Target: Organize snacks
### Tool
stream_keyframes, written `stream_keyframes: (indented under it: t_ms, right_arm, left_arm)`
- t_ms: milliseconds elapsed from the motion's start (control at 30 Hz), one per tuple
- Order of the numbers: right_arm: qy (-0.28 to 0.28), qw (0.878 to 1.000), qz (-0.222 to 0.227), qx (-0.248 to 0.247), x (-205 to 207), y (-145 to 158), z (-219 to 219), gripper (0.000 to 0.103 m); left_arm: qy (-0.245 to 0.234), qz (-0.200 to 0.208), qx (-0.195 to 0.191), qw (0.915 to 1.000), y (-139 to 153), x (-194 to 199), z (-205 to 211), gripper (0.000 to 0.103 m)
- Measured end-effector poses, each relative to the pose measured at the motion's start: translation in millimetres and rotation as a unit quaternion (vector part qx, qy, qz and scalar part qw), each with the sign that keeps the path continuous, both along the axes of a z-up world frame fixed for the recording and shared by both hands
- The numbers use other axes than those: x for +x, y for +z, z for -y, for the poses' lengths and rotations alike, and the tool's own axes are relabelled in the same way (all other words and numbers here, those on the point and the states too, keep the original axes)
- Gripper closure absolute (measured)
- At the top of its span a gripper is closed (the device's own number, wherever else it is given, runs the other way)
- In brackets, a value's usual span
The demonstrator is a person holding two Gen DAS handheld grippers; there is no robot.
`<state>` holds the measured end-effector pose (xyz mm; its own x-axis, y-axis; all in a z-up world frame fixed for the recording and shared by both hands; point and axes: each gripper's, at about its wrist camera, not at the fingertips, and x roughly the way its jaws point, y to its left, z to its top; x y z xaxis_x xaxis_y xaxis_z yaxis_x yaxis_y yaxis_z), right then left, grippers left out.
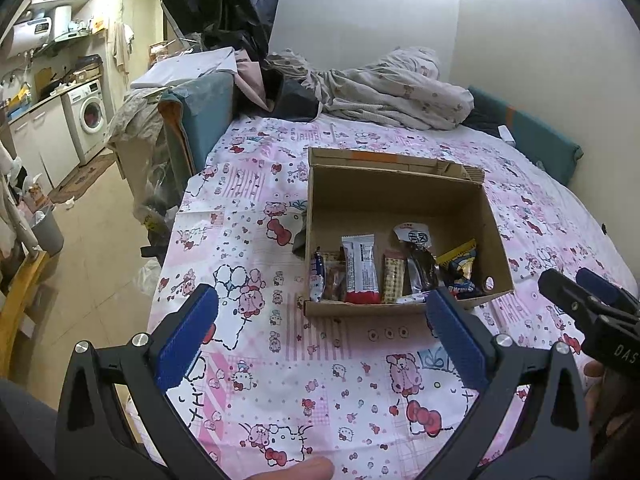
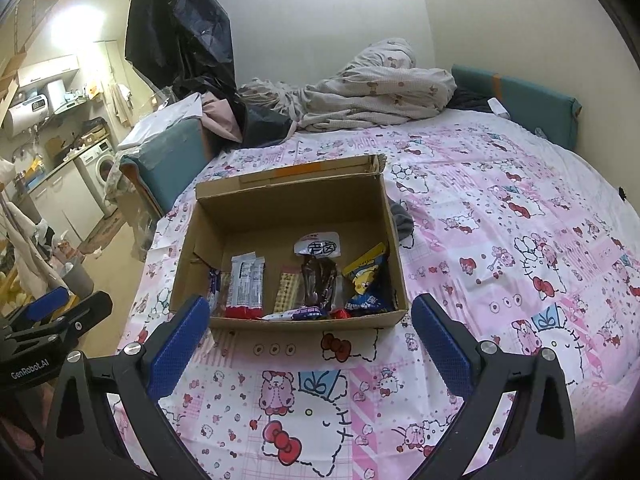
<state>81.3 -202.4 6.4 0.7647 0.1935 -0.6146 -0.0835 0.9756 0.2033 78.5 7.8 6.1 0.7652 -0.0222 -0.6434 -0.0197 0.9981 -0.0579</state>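
An open cardboard box [image 1: 400, 196] [image 2: 288, 208] sits on the pink cartoon-print bed sheet [image 1: 280, 360] [image 2: 500, 240]. Several snack packets lie side by side along its near wall: a white and red bar [image 1: 360, 268] [image 2: 248, 284], a dark brown packet [image 1: 422, 268] [image 2: 318, 280], a yellow and blue packet [image 1: 460, 268] [image 2: 366, 284]. My left gripper [image 1: 320, 336] is open and empty, just short of the box. My right gripper [image 2: 310, 340] is open and empty, also just in front of the box; it shows at the right edge of the left wrist view [image 1: 584, 292].
A crumpled quilt [image 1: 384, 88] [image 2: 372, 88] and dark clothes lie at the bed's far end. A teal headboard pad [image 2: 520, 96] lines the right wall. Left of the bed are a teal chair [image 1: 200, 120], a bin [image 1: 46, 228] and a washing machine [image 1: 90, 116].
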Motion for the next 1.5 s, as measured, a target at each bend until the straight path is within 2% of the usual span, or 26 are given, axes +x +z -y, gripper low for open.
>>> stream_keyframes:
  t_ms: [1500]
  right_arm:
    - [-0.004, 1.000, 0.009, -0.010, 0.3, 4.9, -2.4, 0.000]
  left_arm:
    - [0.003, 0.003, 0.002, 1.0000, -0.7, -1.0, 2.3, 0.000]
